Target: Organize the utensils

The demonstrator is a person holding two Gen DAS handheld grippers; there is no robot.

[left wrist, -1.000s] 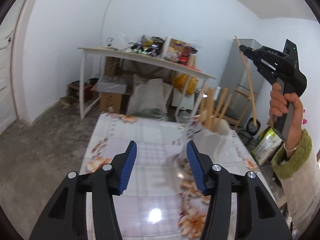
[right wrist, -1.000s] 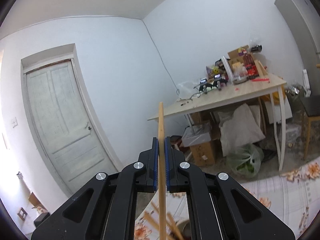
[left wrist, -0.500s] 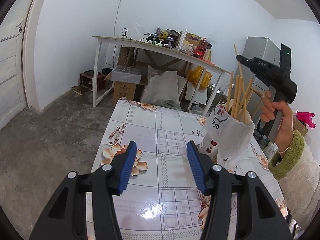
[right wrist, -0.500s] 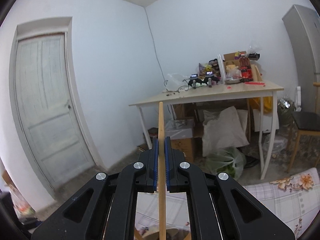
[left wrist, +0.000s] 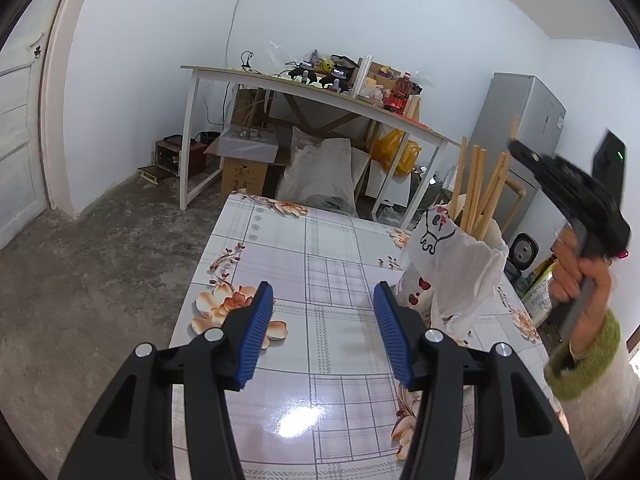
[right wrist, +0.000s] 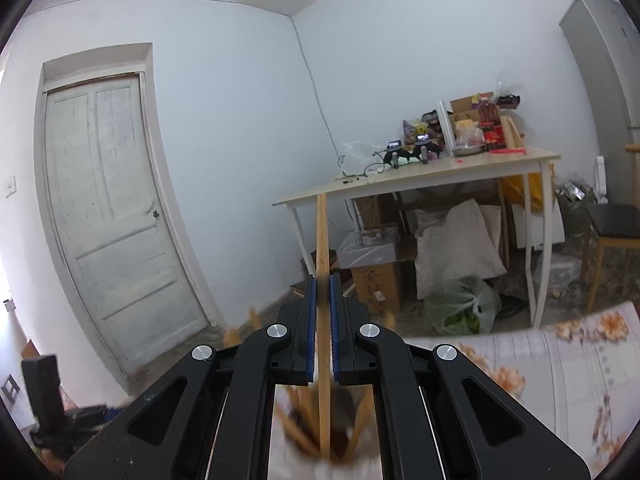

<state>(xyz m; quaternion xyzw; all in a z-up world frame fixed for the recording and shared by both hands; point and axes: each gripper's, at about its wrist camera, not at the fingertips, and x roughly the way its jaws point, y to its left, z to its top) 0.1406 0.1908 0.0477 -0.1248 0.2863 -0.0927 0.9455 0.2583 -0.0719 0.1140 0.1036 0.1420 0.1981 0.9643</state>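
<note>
My right gripper (right wrist: pixel 322 280) is shut on a long wooden stick (right wrist: pixel 322 240), held upright. Its lower end reaches into a holder of several wooden sticks (right wrist: pixel 308 432) seen blurred below the fingers. In the left wrist view that holder (left wrist: pixel 480 196) is wrapped in a white printed bag (left wrist: pixel 452 268) and stands on the right side of the floral table (left wrist: pixel 288 248). The right gripper (left wrist: pixel 560 184) hangs above and right of the holder, motion-blurred. My left gripper (left wrist: pixel 320 320) is open and empty above the table, left of the bag.
A wooden desk (left wrist: pixel 320 92) loaded with clutter stands at the back, with boxes and sacks (left wrist: pixel 320 172) under it. A grey fridge (left wrist: pixel 528 132) is at the right. A white door (right wrist: pixel 108 208) is at the left. A chair (right wrist: pixel 612 236) stands by the desk.
My right gripper has come down with the stick, its lower end now inside the holder. The left gripper has pulled back and steadied, still open.
</note>
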